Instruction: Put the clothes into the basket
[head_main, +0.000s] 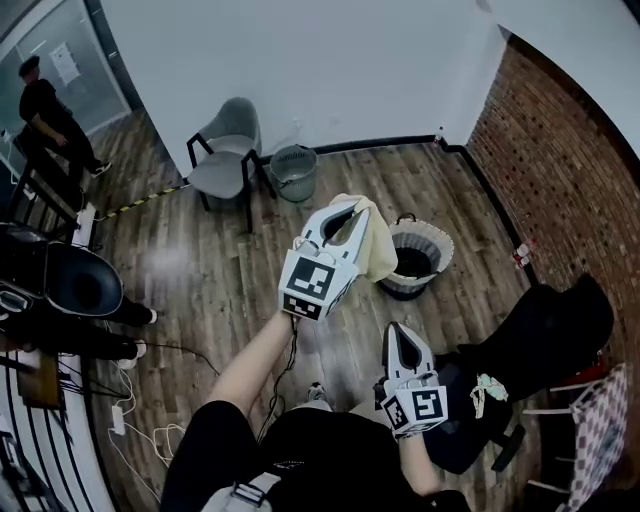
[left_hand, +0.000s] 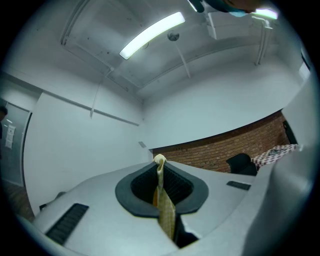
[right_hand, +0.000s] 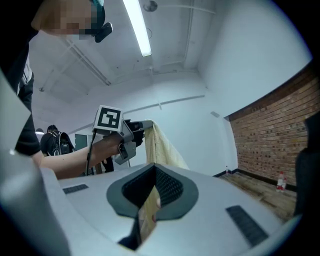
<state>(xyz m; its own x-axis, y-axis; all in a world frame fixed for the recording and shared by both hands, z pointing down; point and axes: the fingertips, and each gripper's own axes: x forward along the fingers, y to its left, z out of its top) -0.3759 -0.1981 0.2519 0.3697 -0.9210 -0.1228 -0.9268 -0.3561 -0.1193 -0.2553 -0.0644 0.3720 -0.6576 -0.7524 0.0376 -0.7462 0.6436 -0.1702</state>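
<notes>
Floor: brown wooden plank floor (head_main: 220, 270)
Chair: grey padded armchair (head_main: 228, 150), against the white wall, well apart from the basket
Basket: round white-and-grey laundry basket (head_main: 405, 288), upright on the floor, dark inside
Cloth: pale yellow towelling cloth (head_main: 375, 245), held in the air, hanging from the left tongs; in the head view its lower edge sits just beside the basket's rim
Left: left tongs (head_main: 348, 208), raised, closed on a pinched corner of the cloth
Right: right tongs (head_main: 399, 332), lower, close to the body, jaws together; thin tan sliver low in their gap, cannot tell what it is
</notes>
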